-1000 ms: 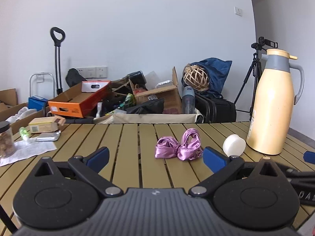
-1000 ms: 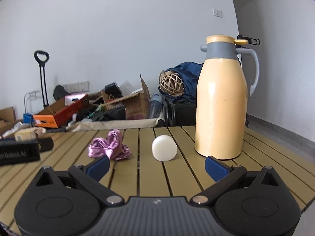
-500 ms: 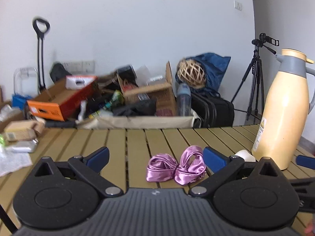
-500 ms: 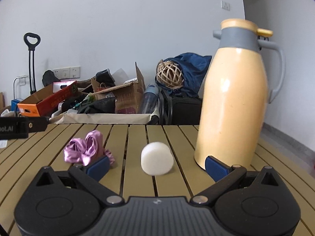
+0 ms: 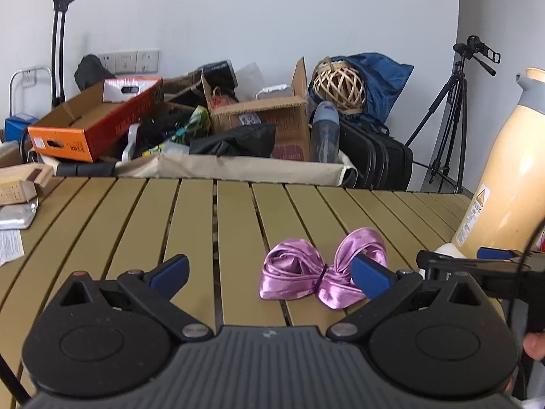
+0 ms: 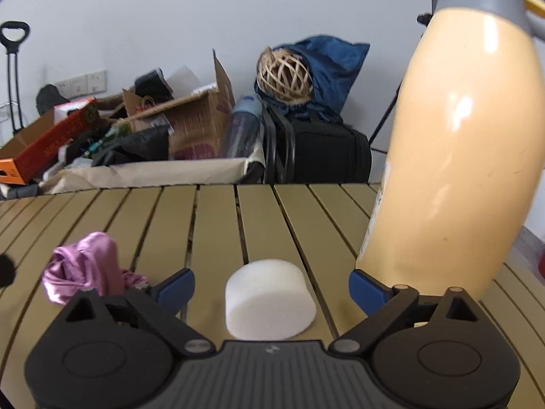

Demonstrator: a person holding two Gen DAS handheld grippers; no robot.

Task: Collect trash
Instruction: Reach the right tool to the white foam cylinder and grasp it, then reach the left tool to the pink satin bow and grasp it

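The tall cream thermos jug (image 6: 453, 156) stands just beside the right gripper (image 6: 270, 284), whose jaws are closing around the white foam cylinder (image 6: 270, 298) without touching it yet, so I think the outer finger can knock the jug or squeeze the soft foam out sideways. The left gripper (image 5: 269, 272) is wide open and holds nothing, with the purple satin bow (image 5: 320, 276) lying on the worktop (image 5: 197, 225) near its right finger, where the slippery cloth may slide away. Behind the worktop, a beige fabric bin (image 5: 218, 165) holds cardboard boxes (image 5: 272, 119), an orange box (image 5: 88, 119) and a dark bag.
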